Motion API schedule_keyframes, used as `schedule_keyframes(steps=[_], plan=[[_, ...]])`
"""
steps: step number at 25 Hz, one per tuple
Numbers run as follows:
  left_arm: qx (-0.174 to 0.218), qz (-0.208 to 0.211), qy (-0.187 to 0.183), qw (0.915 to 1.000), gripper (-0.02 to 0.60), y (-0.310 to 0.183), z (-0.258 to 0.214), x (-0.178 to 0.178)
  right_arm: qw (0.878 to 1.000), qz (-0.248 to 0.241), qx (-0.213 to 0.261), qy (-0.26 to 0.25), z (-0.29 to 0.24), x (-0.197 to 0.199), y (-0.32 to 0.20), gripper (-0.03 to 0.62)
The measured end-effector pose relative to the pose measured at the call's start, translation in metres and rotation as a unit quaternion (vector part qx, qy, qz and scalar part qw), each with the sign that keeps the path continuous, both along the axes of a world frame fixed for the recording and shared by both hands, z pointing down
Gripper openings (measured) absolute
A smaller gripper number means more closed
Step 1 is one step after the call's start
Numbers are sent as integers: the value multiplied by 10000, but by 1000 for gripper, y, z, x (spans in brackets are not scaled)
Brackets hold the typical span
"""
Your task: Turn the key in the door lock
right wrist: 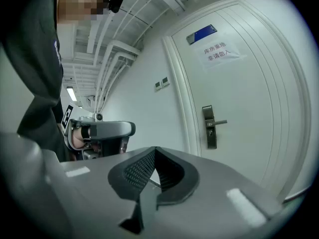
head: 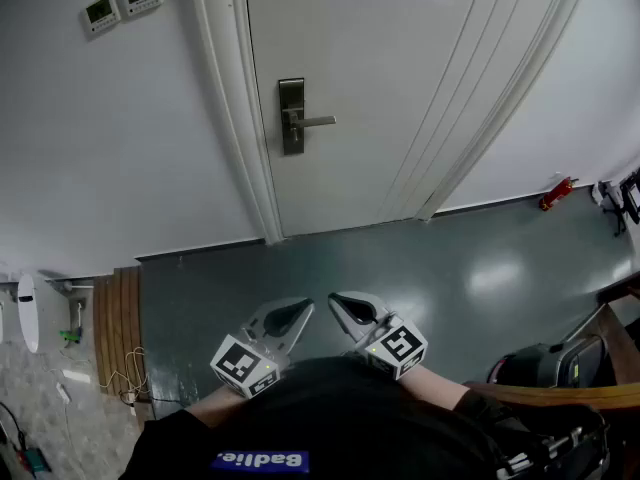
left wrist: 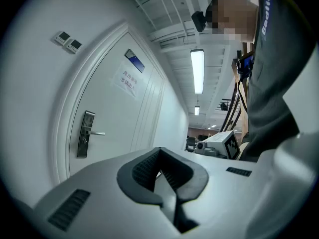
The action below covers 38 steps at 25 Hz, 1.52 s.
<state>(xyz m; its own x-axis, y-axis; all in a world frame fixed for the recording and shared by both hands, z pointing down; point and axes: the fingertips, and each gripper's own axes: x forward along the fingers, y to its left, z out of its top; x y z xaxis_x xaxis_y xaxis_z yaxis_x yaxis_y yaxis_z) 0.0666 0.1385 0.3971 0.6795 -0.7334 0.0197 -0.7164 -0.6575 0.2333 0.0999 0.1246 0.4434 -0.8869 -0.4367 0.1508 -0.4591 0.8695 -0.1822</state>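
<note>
A white door (head: 400, 78) stands closed ahead, with a dark metal lock plate and lever handle (head: 292, 116) on its left side. The same lock plate (left wrist: 85, 133) is in the left gripper view, and the lock plate (right wrist: 211, 127) is in the right gripper view. A key is too small to make out. My left gripper (head: 288, 315) and right gripper (head: 348, 308) are held low, close to the person's body and well short of the door. Both are shut with nothing between their jaws. The left gripper (left wrist: 160, 158) and the right gripper (right wrist: 155, 156) point about level towards the door.
Two small wall panels (head: 120, 3) sit left of the door frame. Cables (head: 120, 373) lie on the floor at the left. A red object (head: 556, 193) rests by the wall at the right, and dark equipment (head: 560, 368) stands at lower right. A paper notice (right wrist: 219, 51) hangs on the door.
</note>
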Motion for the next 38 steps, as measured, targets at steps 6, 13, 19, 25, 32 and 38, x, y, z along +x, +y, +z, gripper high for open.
schedule_keyframes(steps=[6,13,19,25,32,38], plan=[[-18,10,2,10000,-6,0,1,1,10000,-29,44,46,0,1,0,0],[-3,-19,-45,10000,-6,0,-1,7,9998,-122,-96,-92,-1,7,3,2],[15,-61,-108,9999,-6,-5,-5,19,9999,-96,-58,-14,-1,20,-7,2],[95,-282,-221,9993,-6,-23,-13,34,9995,-223,-3,-244,-9,39,-25,2],[41,-705,-171,9974,-6,-44,-6,39,9995,-74,-50,-286,6,59,-61,2],[126,-727,-143,9972,-6,-83,-1,5,9995,203,-135,-194,20,39,-103,2]])
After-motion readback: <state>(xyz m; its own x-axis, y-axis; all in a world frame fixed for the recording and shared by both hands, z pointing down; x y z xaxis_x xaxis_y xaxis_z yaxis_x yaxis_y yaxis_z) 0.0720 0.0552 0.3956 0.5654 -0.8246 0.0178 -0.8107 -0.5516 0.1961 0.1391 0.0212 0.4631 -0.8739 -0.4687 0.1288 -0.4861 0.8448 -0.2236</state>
